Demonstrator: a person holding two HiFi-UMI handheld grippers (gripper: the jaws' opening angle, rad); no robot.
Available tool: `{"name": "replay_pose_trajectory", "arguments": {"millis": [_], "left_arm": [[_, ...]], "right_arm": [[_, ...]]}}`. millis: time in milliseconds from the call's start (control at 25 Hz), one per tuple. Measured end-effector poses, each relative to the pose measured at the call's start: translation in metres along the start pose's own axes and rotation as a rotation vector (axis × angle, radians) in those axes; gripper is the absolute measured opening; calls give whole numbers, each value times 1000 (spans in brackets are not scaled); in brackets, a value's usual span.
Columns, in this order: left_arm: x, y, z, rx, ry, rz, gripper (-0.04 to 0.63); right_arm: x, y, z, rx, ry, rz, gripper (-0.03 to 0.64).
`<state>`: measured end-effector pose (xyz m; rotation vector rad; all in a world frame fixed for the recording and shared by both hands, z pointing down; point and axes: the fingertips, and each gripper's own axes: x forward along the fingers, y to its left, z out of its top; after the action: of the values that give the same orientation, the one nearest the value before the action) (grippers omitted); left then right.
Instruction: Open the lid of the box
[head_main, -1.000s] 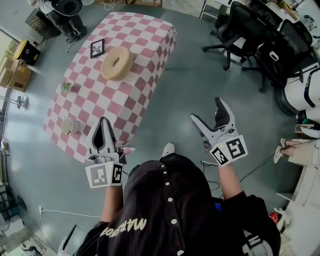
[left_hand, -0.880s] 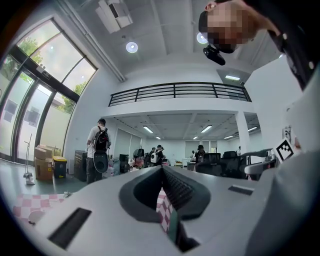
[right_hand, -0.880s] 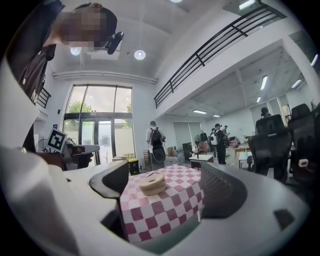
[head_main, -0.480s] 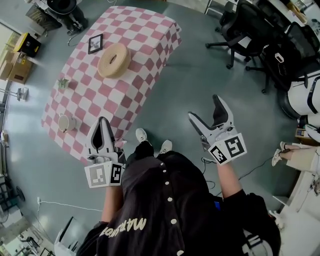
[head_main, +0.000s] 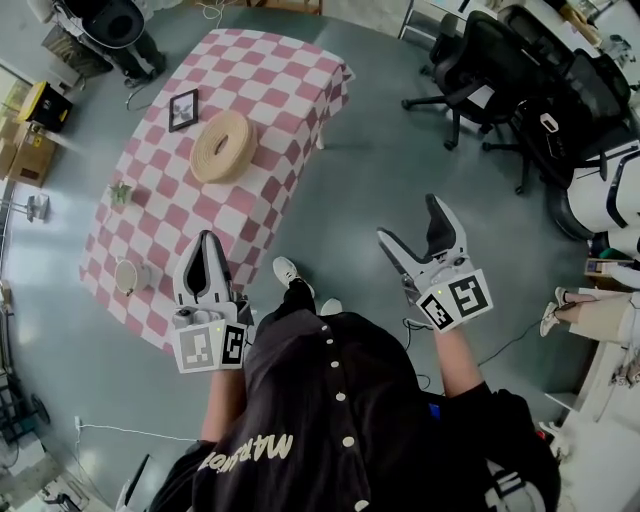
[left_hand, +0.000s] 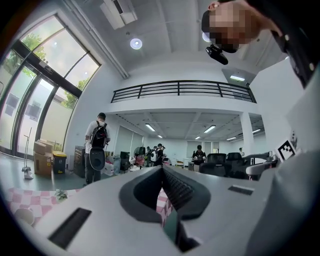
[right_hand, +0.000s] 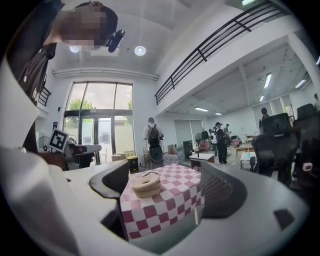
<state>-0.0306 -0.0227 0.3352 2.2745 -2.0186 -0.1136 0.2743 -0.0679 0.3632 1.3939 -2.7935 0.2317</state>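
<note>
Nearest the head camera is the person's dark shirt with white buttons (head_main: 340, 420), both arms held out in front over the grey floor (head_main: 400, 150). The left tongs (head_main: 205, 240) are clenched: their own view shows the two dark pads pressed together at the tips, with nothing caught between them and only a sliver of checked cloth showing lower down (left_hand: 162, 172). The right tongs (head_main: 410, 220) are released, the jaws spread wide and empty, and the counter shows far off through the gap (right_hand: 167, 189). A white sneaker (head_main: 286, 272) shows just past the shirt, between the two tongs. Beyond the left tongs stands the counter draped in a pink-and-white checked cloth (head_main: 270, 70). On its near end rests a small round white vessel (head_main: 128, 276), farther along a small green plant (head_main: 120, 192). The round tan woven box (head_main: 223, 146) sits near the middle of the counter, well apart from both tongs, its lid (right_hand: 145, 180) on top. Just beyond it lies a black picture frame (head_main: 183, 110). Farthest right are black office chairs (head_main: 480, 60).
</note>
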Motion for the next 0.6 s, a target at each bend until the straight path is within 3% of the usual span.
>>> {"name": "replay_pose_trajectory", "arguments": {"millis": [280,600], "left_arm": [[48,31,19,1,-44,-2,11],[84,76,22,-6,-34,21,11]], "right_arm": [[52,-12,25,-34,-24,-13,436],[113,-7,26,-26,-4,15,436]]}}
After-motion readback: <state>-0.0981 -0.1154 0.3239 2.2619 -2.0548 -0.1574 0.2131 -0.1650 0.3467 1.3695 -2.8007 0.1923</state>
